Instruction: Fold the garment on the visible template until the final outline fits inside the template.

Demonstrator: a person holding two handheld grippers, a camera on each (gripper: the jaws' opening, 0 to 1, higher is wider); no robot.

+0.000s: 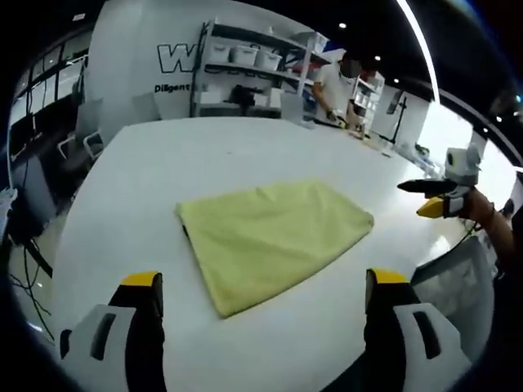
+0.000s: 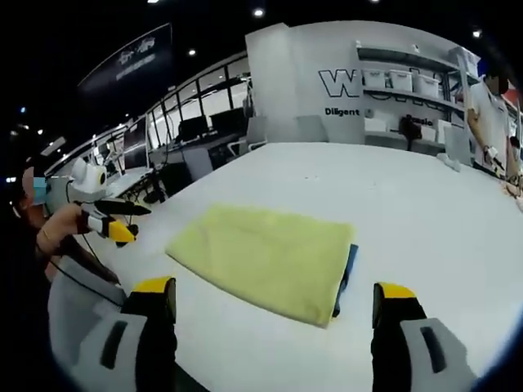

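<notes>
White table (image 1: 245, 147), folded yellow garment (image 1: 274, 241) ahead of both empty, wide-apart grippers (image 1: 263, 298) (image 2: 276, 306)

Left gripper (image 1: 263, 302) and right gripper (image 2: 274, 309) — jaws spread wide, holding nothing.

Yellow garment (image 2: 265, 260) hides nearly all of the blue template (image 2: 349, 273)
</notes>
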